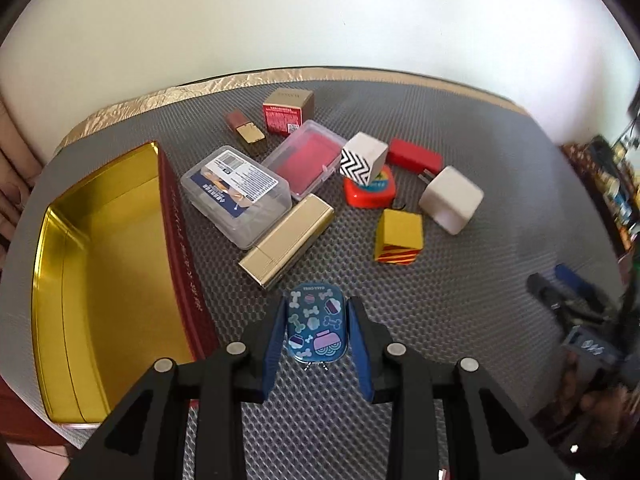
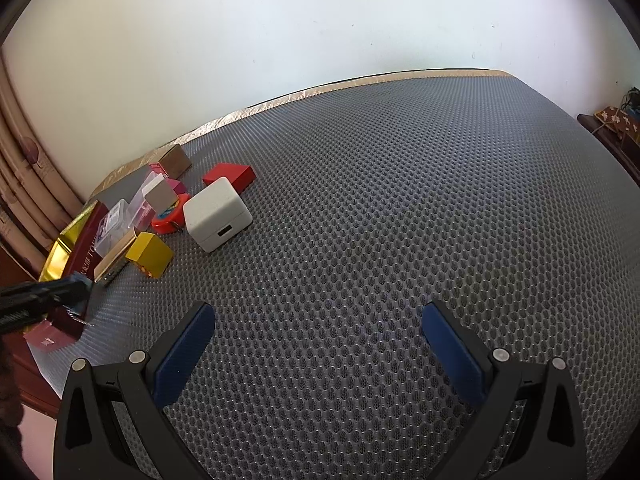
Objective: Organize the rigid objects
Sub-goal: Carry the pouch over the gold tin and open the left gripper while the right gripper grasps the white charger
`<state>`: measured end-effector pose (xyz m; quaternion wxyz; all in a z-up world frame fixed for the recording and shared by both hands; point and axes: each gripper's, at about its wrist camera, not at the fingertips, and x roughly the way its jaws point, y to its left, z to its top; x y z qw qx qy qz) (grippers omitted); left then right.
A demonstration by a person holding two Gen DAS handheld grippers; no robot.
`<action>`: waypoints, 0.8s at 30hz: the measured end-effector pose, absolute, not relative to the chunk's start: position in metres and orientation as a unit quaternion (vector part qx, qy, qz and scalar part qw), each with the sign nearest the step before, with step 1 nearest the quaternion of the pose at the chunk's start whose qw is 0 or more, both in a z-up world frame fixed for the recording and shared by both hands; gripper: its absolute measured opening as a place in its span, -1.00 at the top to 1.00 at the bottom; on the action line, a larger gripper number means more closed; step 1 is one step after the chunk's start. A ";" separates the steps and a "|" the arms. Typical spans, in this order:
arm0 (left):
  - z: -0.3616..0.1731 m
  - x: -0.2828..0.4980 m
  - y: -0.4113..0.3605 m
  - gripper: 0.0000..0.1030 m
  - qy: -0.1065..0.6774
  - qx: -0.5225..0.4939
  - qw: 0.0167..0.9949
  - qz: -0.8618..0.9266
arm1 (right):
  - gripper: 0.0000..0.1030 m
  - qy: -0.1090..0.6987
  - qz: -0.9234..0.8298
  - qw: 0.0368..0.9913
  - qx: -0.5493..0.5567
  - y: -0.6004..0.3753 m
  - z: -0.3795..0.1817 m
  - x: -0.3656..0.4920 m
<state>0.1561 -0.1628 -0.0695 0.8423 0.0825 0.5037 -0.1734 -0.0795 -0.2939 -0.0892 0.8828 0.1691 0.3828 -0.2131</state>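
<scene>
While one patterned tin [image 1: 316, 322] is clamped by the left gripper [image 1: 316, 334], the right gripper [image 2: 318, 326] is held open; two clear cases [image 1: 236, 194] are seen at centre frame.

Grey mesh mat [image 2: 380, 200] carries gold tin [image 1: 100, 264], small boxes [image 1: 400, 236].

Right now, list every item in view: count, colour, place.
Tin tray: 1, gold inside, red wall, left.
Clear boxes: 2, labelled, red-filled, centre.
Gold case: 1, beside labelled box.
Brown-red carton: 1, far.
Small maroon-gold case: 1, far.
Zigzag cube: 1, black-white, on orange tape measure.
Red box: 1, far right.
White charger: 1, right.
Yellow cube: 1, centre.
Blue tin: 1, between left fingers.
Left gripper: closed on tin.
Right gripper: open above mat.
</scene>
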 end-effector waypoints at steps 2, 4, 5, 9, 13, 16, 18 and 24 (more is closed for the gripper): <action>-0.064 0.146 -0.165 0.40 0.500 0.076 0.846 -0.169 | -1.00 0.385 -0.216 0.882 0.164 -0.292 -0.090 -0.078; -0.059 0.143 -0.161 0.40 0.496 0.070 0.849 -0.169 | -1.00 0.390 -0.219 0.881 0.157 -0.291 -0.090 -0.076; -0.058 0.144 -0.159 0.40 0.494 0.066 0.850 -0.169 | -1.00 0.391 -0.220 0.880 0.155 -0.290 -0.091 -0.075; -0.050 0.137 -0.150 0.40 0.488 0.049 0.855 -0.166 | -1.00 0.396 -0.226 0.878 0.142 -0.287 -0.093 -0.070; -0.043 0.132 -0.140 0.40 0.483 0.038 0.859 -0.163 | -1.00 0.405 -0.234 0.875 0.124 -0.282 -0.096 -0.063; -0.034 0.128 -0.132 0.40 0.473 0.039 0.867 -0.153 | -1.00 0.411 -0.238 0.872 0.115 -0.280 -0.097 -0.057; -0.028 0.127 -0.127 0.40 0.466 0.039 0.872 -0.146 | -1.00 0.417 -0.240 0.870 0.110 -0.278 -0.099 -0.053; -0.013 0.127 -0.103 0.40 0.453 0.030 0.883 -0.122 | -1.00 0.430 -0.235 0.864 0.113 -0.278 -0.099 -0.047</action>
